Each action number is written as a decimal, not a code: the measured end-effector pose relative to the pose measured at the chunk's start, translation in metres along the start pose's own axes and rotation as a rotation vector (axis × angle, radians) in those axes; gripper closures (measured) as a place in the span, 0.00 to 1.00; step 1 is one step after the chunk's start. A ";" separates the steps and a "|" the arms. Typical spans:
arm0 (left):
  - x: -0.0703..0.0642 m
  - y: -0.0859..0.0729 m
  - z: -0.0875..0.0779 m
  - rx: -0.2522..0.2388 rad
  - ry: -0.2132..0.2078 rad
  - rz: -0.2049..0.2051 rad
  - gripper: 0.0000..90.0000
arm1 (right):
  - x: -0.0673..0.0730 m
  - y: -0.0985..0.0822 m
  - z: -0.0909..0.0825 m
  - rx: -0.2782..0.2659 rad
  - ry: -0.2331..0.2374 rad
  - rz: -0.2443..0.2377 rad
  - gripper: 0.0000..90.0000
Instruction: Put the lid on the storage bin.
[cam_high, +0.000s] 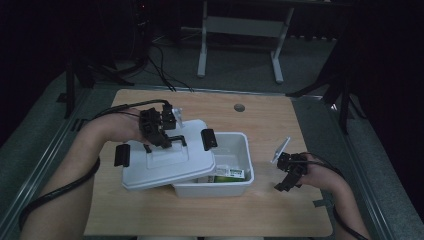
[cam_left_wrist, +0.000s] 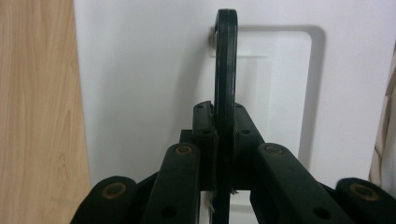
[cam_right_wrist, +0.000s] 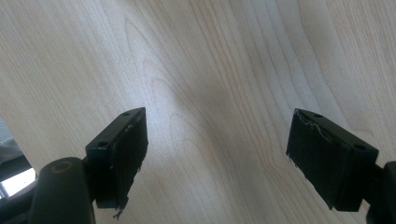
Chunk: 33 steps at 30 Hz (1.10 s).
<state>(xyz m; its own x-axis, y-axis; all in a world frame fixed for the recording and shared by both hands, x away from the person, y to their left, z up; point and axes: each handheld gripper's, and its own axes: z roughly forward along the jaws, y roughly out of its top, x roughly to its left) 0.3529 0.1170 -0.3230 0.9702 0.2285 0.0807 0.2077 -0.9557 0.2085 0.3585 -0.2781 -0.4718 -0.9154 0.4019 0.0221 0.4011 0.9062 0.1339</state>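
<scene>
Jaws of the left gripper (cam_left_wrist: 223, 135) are clamped on the thin black handle (cam_left_wrist: 225, 60) of the flat white plastic lid (cam_high: 167, 157), which the high view shows tilted across the left rim of the white rectangular plastic bin (cam_high: 235, 167). Right of that bin, the right gripper (cam_right_wrist: 217, 154) is spread wide and empty over the bare light wooden table (cam_right_wrist: 224, 60); a green-and-white carton (cam_high: 227, 174) lies inside the bin.

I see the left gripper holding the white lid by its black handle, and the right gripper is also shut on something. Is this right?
Not quite. The left gripper does clamp the lid's black handle, but the right gripper holds nothing: in the right gripper view its jaws stand open over the bare table.
</scene>
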 end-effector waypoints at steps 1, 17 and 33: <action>-0.001 0.004 0.001 -0.002 -0.002 0.002 0.94 | 0.000 0.000 0.000 -0.001 0.000 -0.001 0.22; -0.009 0.059 0.020 0.021 -0.021 0.087 0.94 | 0.001 -0.003 0.002 -0.001 0.005 0.002 0.22; -0.014 0.111 0.043 0.045 -0.022 0.157 0.94 | 0.001 -0.009 0.004 -0.004 0.016 0.004 0.22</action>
<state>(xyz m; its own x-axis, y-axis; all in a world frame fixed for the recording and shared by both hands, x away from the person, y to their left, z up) 0.3677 -0.0003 -0.3429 0.9936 0.0721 0.0875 0.0583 -0.9868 0.1508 0.3546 -0.2851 -0.4770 -0.9141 0.4037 0.0384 0.4050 0.9040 0.1373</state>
